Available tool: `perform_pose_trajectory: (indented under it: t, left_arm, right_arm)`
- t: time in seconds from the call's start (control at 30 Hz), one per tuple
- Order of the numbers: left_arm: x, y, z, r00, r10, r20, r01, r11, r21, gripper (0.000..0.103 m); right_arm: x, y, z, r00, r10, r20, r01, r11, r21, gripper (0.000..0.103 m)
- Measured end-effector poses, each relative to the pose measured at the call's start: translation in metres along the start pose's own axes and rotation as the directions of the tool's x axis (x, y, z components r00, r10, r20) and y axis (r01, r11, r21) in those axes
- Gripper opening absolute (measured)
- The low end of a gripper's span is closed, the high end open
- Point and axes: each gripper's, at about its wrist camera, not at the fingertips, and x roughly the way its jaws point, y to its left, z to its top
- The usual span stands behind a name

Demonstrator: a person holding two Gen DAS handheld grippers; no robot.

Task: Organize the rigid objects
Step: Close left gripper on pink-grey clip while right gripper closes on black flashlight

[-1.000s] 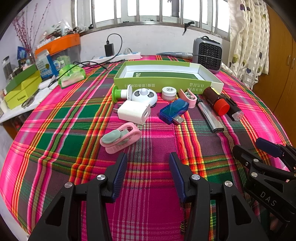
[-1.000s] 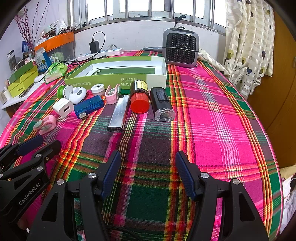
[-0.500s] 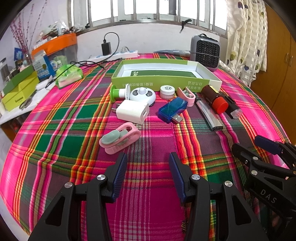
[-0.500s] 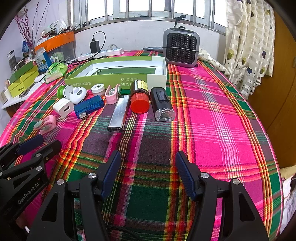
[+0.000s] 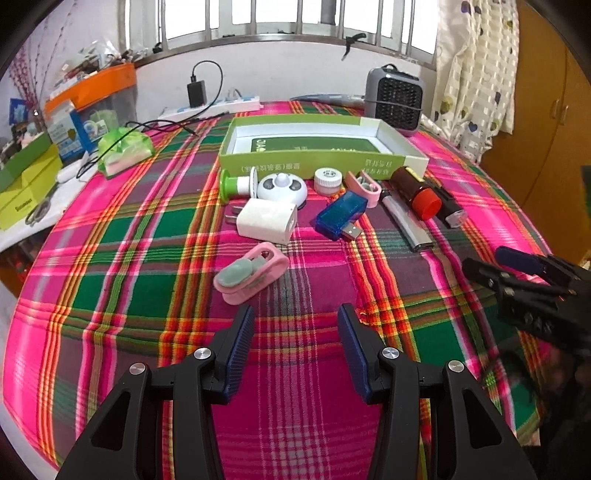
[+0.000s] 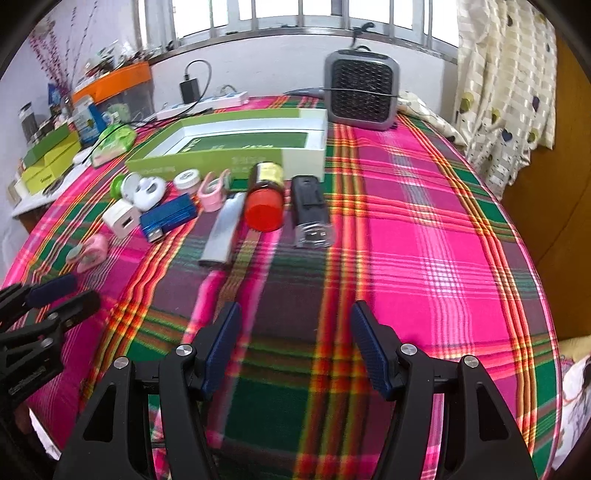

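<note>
A home room: plaid tablecloth (image 5: 110, 295), barred window (image 5: 280, 18) at 12 o'clock, patterned curtain (image 5: 476, 74) and wooden wardrobe (image 5: 546, 122) at 2 o'clock.

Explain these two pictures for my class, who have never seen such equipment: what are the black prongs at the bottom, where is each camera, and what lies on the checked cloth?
Each picture comes from a camera mounted on a hand-held gripper that a person carries, looking forward along its two black fingers. One view shows the left gripper, the other the right gripper. Both are open and hold nothing.

On the checked cloth lie small items near a shallow green box: a pink clip nearest the left gripper, a white charger, a blue USB stick, a silver lighter, a brown bottle with a red cap and a black torch. A small grey heater stands behind the box.
</note>
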Motion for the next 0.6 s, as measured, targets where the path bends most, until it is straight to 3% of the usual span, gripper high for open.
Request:
perform_pose_trajectory:
  t: [0.1,0.3,0.6]
  left_arm:
    - [-0.006,0.005,0.002,1.0,-0.011,0.007,0.011,1.0,0.007,0.046]
    - [-0.014,0.02,0.009,0.999,0.004,0.039,-0.003,1.0,-0.012,0.046]
    - [0.004,0.031,0.021,1.0,0.0,0.01,0.0,1.0,-0.006,0.047]
  right_arm:
    - [0.001,-0.009,0.005,1.0,-0.024,-0.003,0.024,1.0,0.01,0.062]
    - [0.009,-0.02,0.015,0.999,0.007,-0.036,-0.007,1.0,0.016,0.062]
    - [0.022,-0.021,0.03,0.998,0.007,-0.059,-0.009,1.0,-0.029,0.062]
